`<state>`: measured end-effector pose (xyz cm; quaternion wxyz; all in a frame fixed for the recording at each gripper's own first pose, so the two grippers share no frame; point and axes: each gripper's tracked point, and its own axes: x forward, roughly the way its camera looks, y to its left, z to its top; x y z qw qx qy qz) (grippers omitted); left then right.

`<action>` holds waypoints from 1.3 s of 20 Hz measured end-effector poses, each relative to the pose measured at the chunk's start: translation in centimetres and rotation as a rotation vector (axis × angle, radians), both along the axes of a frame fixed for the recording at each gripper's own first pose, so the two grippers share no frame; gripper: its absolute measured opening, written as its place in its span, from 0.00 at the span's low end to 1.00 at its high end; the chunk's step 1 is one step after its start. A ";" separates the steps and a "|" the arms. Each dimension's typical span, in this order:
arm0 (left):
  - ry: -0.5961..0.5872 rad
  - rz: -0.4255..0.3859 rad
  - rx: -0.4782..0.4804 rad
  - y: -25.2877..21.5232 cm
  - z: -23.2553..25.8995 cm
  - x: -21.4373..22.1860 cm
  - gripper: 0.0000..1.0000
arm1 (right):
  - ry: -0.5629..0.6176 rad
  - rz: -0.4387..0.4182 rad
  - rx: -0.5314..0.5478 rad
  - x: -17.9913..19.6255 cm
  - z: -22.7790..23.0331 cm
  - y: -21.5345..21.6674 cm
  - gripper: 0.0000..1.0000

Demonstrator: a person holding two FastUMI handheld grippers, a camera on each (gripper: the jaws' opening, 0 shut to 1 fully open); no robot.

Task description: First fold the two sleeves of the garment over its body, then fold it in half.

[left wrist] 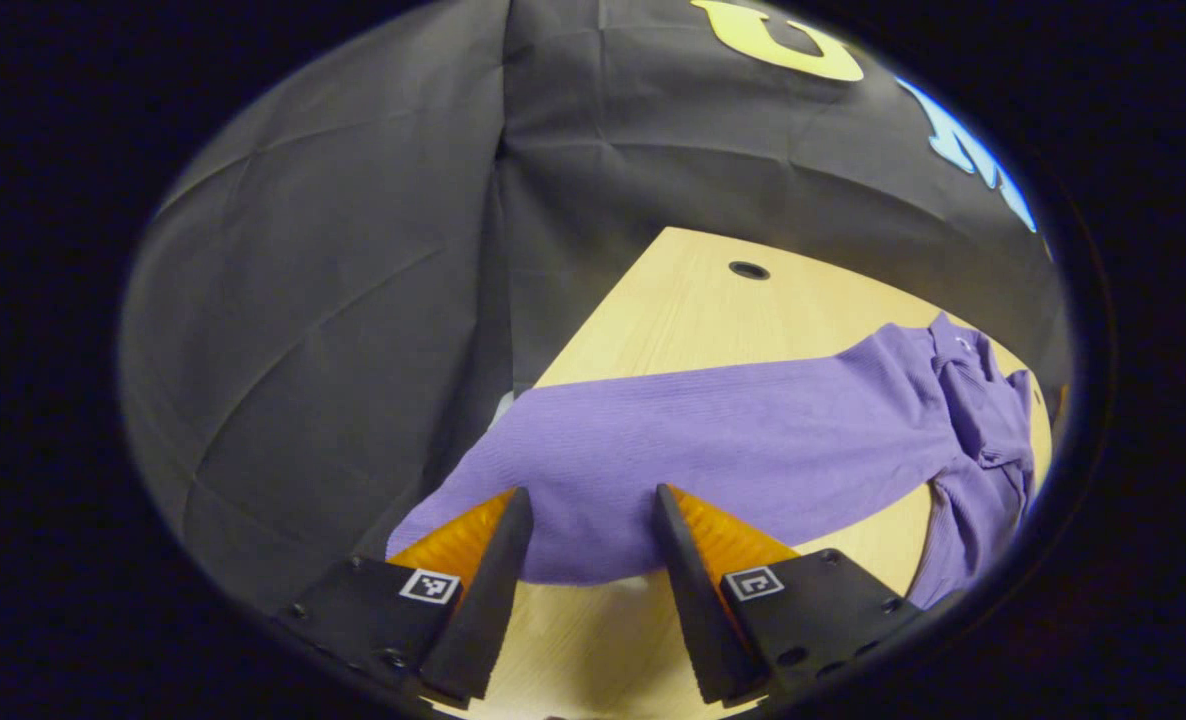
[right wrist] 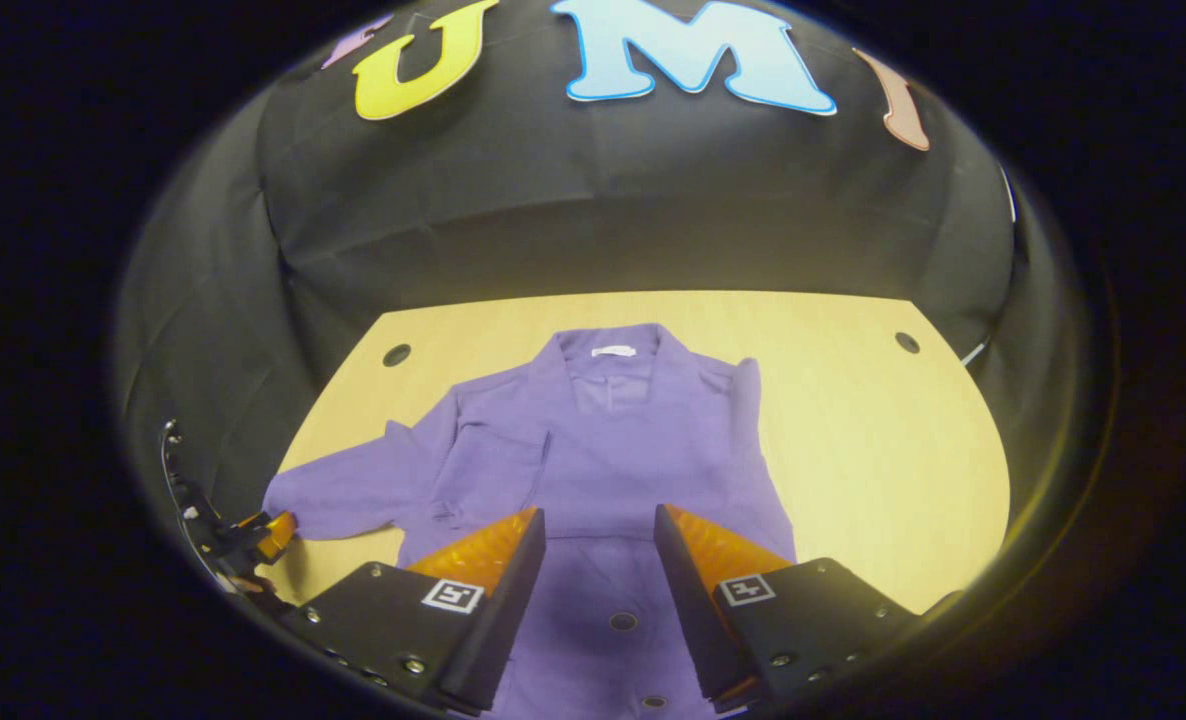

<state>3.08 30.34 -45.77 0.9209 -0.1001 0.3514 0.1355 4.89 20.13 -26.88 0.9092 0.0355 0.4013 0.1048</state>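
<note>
One purple ribbed-knit garment lies flat on the pale wooden table, its collar with a small white tag toward the black cloth wall and its buttoned front facing up. In the right gripper view, one sleeve stretches sideways from the garment's body toward the table's edge, while the sleeve on the other side is folded in along the body. The right gripper hangs over the lower part of the garment's front, its fingers spread apart with nothing between them except the cloth seen below; whether it touches the fabric I cannot tell. At the far tip of the outstretched sleeve, the left gripper shows at the table's edge, right by the cuff.

In the left gripper view, the left gripper points along that same sleeve, which runs away from it toward the bunched body of the garment. Its fingers stand apart, one on each side of the cuff end, not pressed closed on it. A round hole is in the table beyond the sleeve, near the wall.
</note>
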 end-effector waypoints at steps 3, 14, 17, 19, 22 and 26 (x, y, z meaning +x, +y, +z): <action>-0.026 0.027 -0.014 -0.1 0.2 0.4 0.52 | 0.002 -0.006 -0.003 -0.3 -0.1 -0.7 0.70; -0.015 0.040 -0.073 -1.1 2.7 0.9 0.07 | -0.007 -0.071 0.022 -1.3 0.4 -4.1 0.70; -0.051 -0.008 -0.079 -2.7 5.1 1.9 0.07 | -0.008 -0.087 0.032 -1.4 0.5 -5.0 0.70; -0.083 -0.052 -0.085 -5.4 6.3 3.6 0.07 | -0.010 -0.105 0.042 -1.7 0.7 -6.0 0.70; -0.136 -0.134 -0.097 -10.0 8.5 6.7 0.07 | -0.014 -0.127 0.054 -2.0 0.9 -7.4 0.70; -0.188 -0.249 -0.102 -16.1 11.6 9.7 0.07 | -0.018 -0.177 0.069 -2.5 0.9 -10.2 0.70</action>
